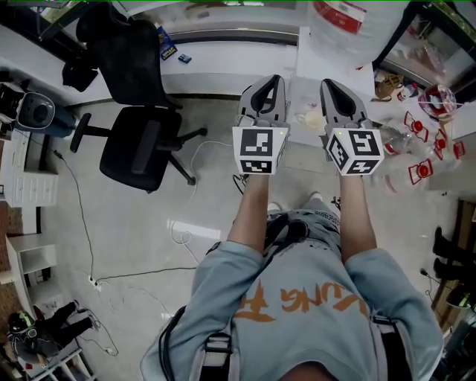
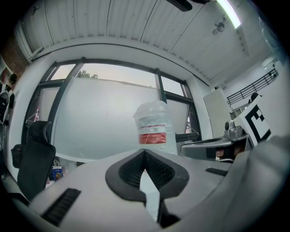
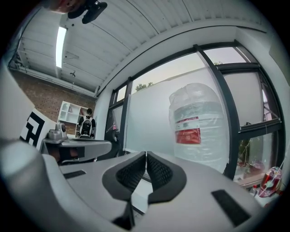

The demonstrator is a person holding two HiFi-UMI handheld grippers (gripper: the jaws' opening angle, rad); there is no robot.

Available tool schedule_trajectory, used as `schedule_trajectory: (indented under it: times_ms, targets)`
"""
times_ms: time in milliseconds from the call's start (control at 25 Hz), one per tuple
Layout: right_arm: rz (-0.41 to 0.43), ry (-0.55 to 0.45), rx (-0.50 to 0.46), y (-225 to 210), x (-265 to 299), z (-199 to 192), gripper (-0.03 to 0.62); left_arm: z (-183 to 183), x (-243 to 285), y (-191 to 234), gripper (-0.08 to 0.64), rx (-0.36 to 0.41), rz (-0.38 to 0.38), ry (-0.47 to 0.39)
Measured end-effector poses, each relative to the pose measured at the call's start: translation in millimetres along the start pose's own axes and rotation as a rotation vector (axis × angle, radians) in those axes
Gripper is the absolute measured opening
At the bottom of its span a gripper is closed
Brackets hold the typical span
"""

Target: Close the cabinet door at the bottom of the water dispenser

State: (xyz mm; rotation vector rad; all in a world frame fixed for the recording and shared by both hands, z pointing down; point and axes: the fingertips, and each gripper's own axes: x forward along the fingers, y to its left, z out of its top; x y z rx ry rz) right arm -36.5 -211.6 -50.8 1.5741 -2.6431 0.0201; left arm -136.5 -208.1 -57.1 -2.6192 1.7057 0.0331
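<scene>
The water dispenser (image 1: pixel 331 59) stands white at the top of the head view, with a big clear water bottle (image 1: pixel 338 13) with a red label on it. Its bottom cabinet door cannot be made out behind my grippers. Both grippers are held level, side by side, in front of it. My left gripper (image 1: pixel 271 80) is shut with nothing in it, and my right gripper (image 1: pixel 329 84) is shut and empty too. In the left gripper view the left gripper (image 2: pixel 145 152) points just left of the bottle (image 2: pixel 154 129). In the right gripper view the right gripper (image 3: pixel 146 154) has the bottle (image 3: pixel 197 127) to its right.
A black office chair (image 1: pixel 141 138) stands on the floor to the left, with cables (image 1: pixel 82 223) trailing around it. White drawers (image 1: pixel 30 178) line the left edge. Several red-and-clear items (image 1: pixel 424 149) lie at the right. A person with a backpack (image 3: pixel 86 127) stands far off.
</scene>
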Motion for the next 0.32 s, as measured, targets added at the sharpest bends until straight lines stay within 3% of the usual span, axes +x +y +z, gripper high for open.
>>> schedule_trajectory:
  times_ms: [160, 320]
  targets:
    - [0.009, -0.031, -0.009, -5.0, -24.7, 6.0, 0.029, 9.2, -7.3, -24.0, 0.020, 0.026, -0.002, -0.016]
    - [0.014, -0.017, -0.025, -12.1, -13.6, 14.3, 0.029, 9.7, 7.2, -18.5, 0.020, 0.002, -0.002, 0.001]
